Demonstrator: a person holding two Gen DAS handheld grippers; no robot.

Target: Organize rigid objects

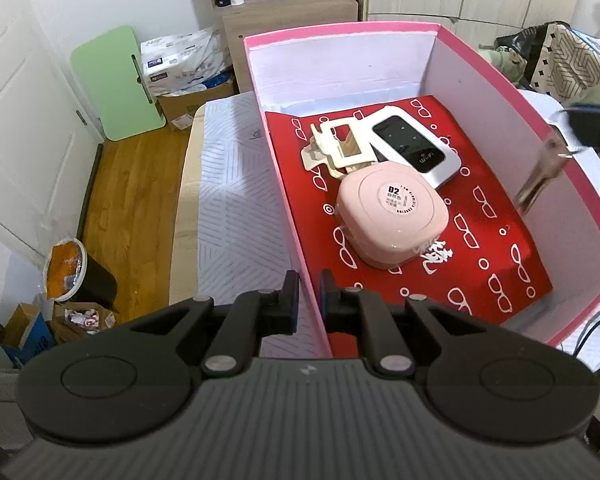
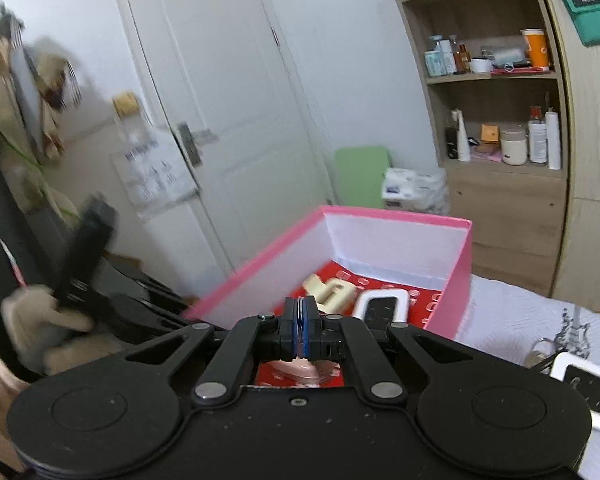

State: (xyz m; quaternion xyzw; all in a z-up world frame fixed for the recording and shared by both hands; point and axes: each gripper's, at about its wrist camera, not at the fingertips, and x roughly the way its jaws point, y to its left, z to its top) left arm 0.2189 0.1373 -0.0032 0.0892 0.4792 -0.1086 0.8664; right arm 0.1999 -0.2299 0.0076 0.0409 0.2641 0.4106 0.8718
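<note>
text: "Wi-Fi" | on: black screen of pocket router (image 1: 410,144) in pink box || text: "02" | on: round sticker (image 1: 398,199) atop pink rounded case (image 1: 392,220) || other print: too small to read

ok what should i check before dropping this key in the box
1. Left hand-held gripper steadying the pink box, fingers either side of its wall: ok
2. Right hand-held gripper shut on the key: ok
3. Key fully inside the box rim, not over the right wall: cannot tell, blurred
4. Bare spot on the red liner for it to land: ok
5. Everything else already boxed: not ok, a white device lies outside on the bed
</note>
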